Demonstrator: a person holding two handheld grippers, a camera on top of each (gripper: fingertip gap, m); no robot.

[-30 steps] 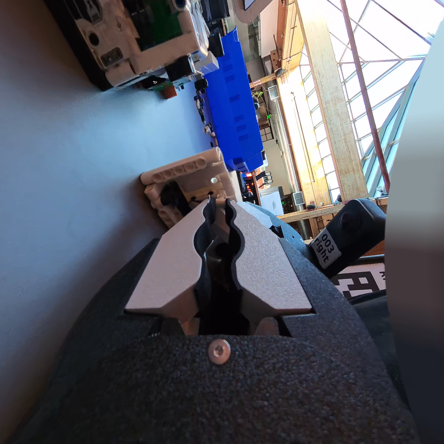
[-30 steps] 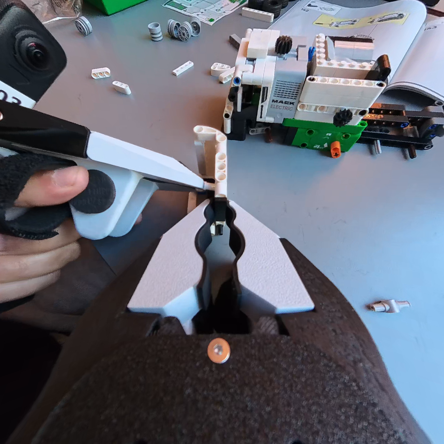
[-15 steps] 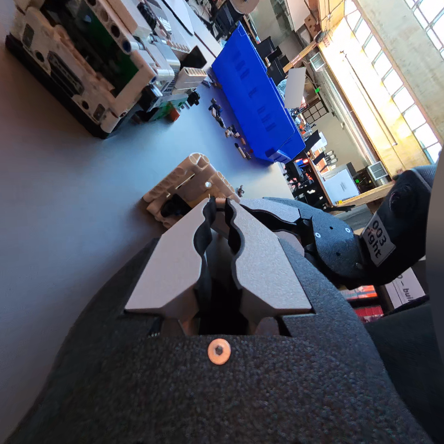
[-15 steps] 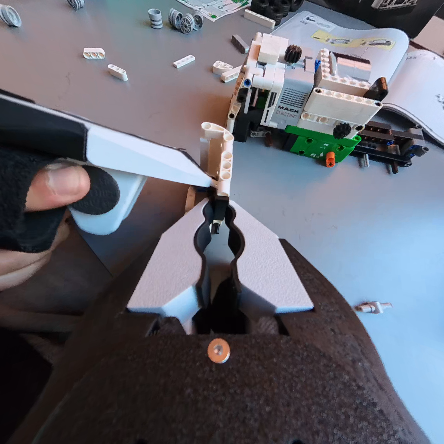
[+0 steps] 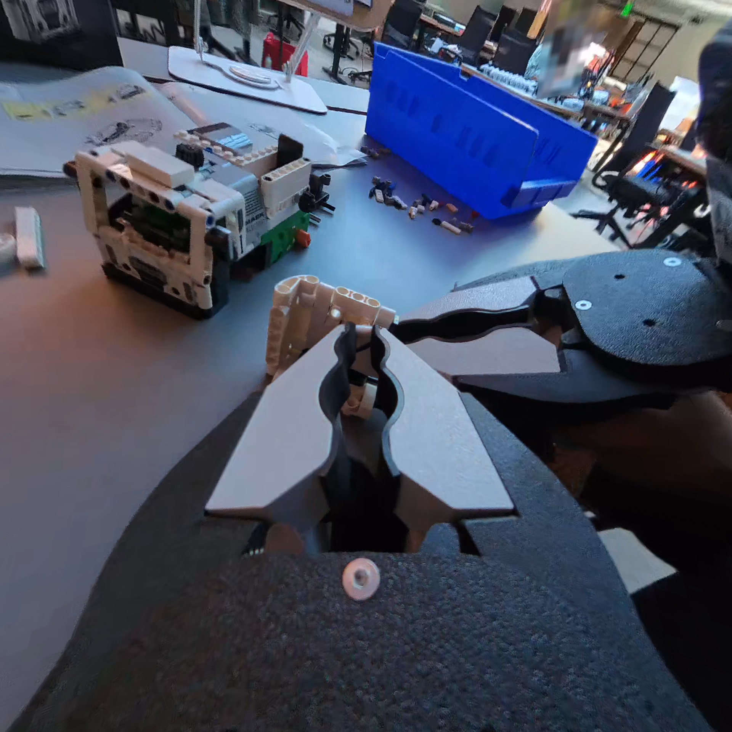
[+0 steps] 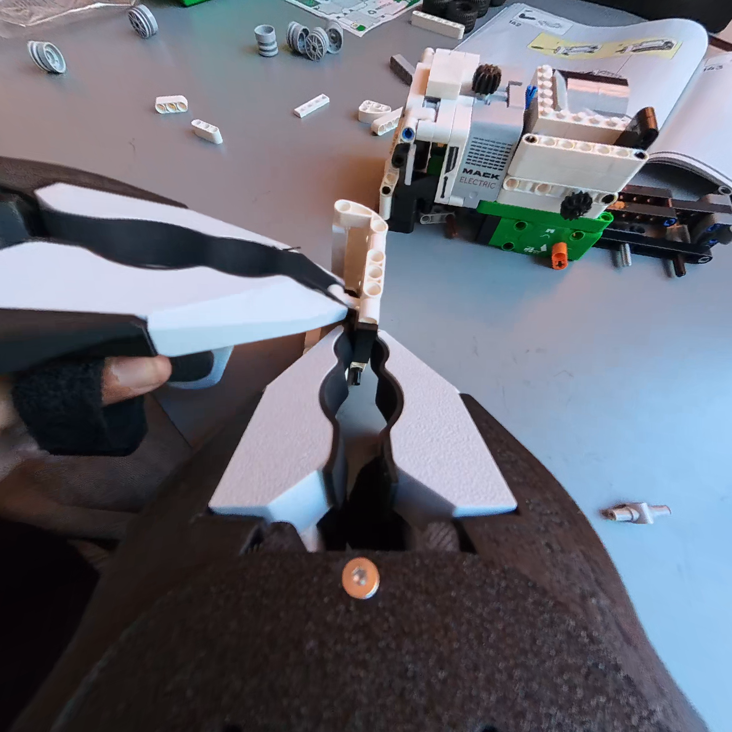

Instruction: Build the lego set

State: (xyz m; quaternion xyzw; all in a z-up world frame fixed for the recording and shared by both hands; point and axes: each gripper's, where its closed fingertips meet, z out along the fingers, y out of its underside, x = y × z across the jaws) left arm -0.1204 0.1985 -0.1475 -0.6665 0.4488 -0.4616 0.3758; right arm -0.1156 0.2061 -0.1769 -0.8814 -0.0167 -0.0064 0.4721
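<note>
A small white beam sub-assembly [image 6: 366,257] with a black piece at its lower end is held above the grey table [image 6: 515,376]. My right gripper [image 6: 358,336] is shut on that black end. My left gripper [image 6: 344,298] comes in from the left and is shut on the sub-assembly's side. In the left wrist view the sub-assembly [image 5: 317,313] sits at my left gripper's tips [image 5: 360,330], and the right gripper [image 5: 396,321] meets it from the right. The partly built white, green and black truck [image 6: 495,158] stands behind on the table, also in the left wrist view [image 5: 178,222].
An open instruction booklet [image 6: 594,43] lies behind the truck. Grey wheels [image 6: 313,39] and white beams [image 6: 170,105] are scattered at the back left. A grey connector [image 6: 633,513] lies at the right. A blue bin [image 5: 455,130] with small pieces [image 5: 420,202] beside it stands far right.
The left wrist view has rolled from sideways to level. Both grippers stay shut on the sub-assembly, and the left gripper's fingers now show edge-on in the right wrist view.
</note>
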